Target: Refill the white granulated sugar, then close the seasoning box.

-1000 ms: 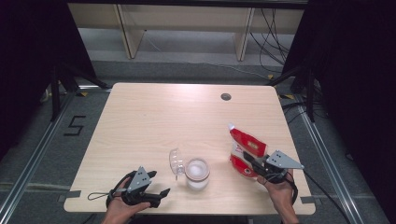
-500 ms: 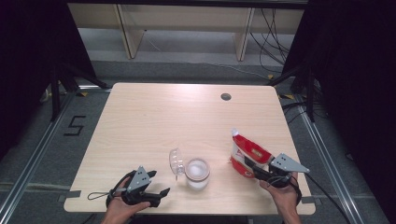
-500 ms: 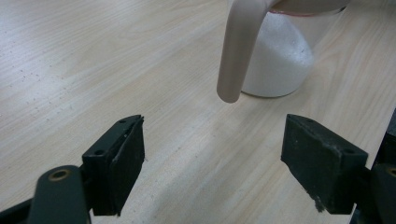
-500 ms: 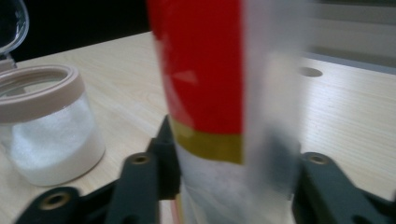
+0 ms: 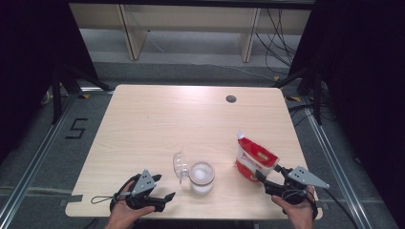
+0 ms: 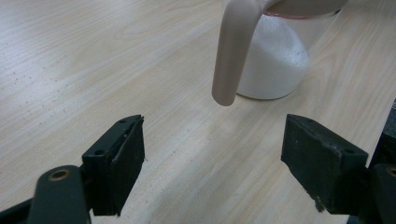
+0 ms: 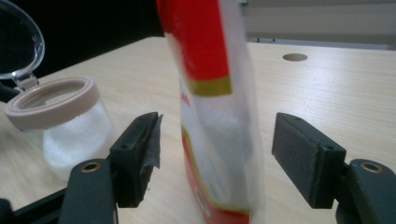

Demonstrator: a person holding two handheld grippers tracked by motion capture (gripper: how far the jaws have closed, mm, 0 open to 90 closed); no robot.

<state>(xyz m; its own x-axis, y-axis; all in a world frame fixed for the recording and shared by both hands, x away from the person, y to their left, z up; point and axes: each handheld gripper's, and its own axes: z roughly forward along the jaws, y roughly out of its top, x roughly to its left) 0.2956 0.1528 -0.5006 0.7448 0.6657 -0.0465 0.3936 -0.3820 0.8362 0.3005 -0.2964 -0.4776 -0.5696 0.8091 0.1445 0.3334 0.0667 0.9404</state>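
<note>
- Now the right tool [image 5: 268,178] has just been opening its jaws; the red-and-white pouch [image 5: 254,160] stands between them, untouched by either pad, so I judge the step in hand to be letting the pouch go after pouring.
- That pouch stands upright on the table [image 5: 157,119], well to the right of the jar [image 5: 201,177], which holds white powder and has its clear lid [image 5: 180,166] hinged open on its left side.
- The left tool [image 5: 161,199] rests open and empty, near the jar's lower left.
- Next, I judge, the right tool must back straight off the pouch without tipping it; the lid remains to be closed.
- In the left gripper view the jar is cut off at the top; the pouch's print is blurred in the right gripper view.
</note>
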